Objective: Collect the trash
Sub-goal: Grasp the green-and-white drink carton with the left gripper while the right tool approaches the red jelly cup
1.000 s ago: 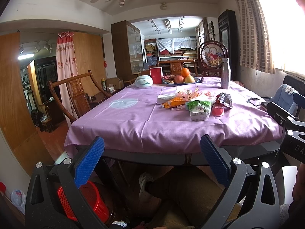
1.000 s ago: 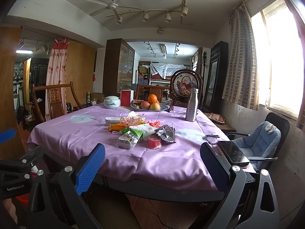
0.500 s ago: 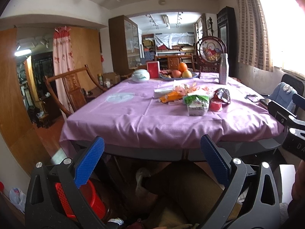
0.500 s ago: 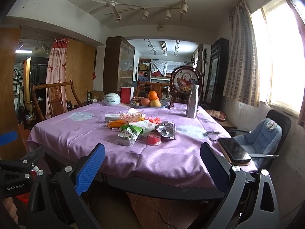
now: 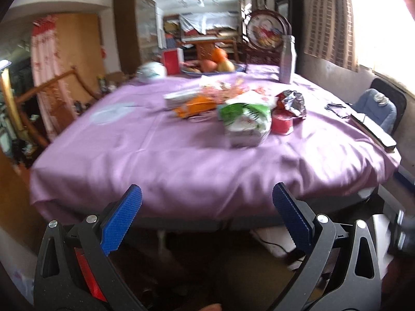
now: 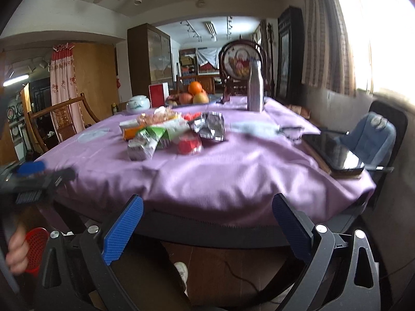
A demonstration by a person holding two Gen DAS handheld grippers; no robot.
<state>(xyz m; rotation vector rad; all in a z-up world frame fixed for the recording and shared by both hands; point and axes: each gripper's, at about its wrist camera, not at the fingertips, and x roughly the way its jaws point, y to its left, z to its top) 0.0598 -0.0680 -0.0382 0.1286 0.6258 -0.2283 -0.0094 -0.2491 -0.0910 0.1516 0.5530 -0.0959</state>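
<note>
A pile of trash lies mid-table on the purple cloth (image 5: 160,160): a green and white wrapper (image 5: 245,119), an orange packet (image 5: 197,106), a crumpled foil bag (image 5: 293,102) and a small red cup (image 5: 282,125). The same pile shows in the right wrist view: the wrapper (image 6: 150,140), the foil bag (image 6: 211,127), the red cup (image 6: 189,143). My left gripper (image 5: 206,202) is open and empty before the table's near edge. My right gripper (image 6: 207,207) is open and empty, also short of the table. A red mesh basket (image 6: 36,246) stands on the floor at the left.
A fruit bowl (image 5: 215,63), a steel bottle (image 5: 287,61), a red box (image 5: 172,61) and a white lidded jar (image 5: 151,71) stand at the far side. A dark tablet (image 6: 334,153) lies at the right edge. A wooden chair (image 6: 62,121) is left, a blue-cushioned chair (image 6: 373,137) right.
Both grippers have moved forward toward the table and tilted down; the trash pile looks larger. The views are motion-blurred. Both stay open.
</note>
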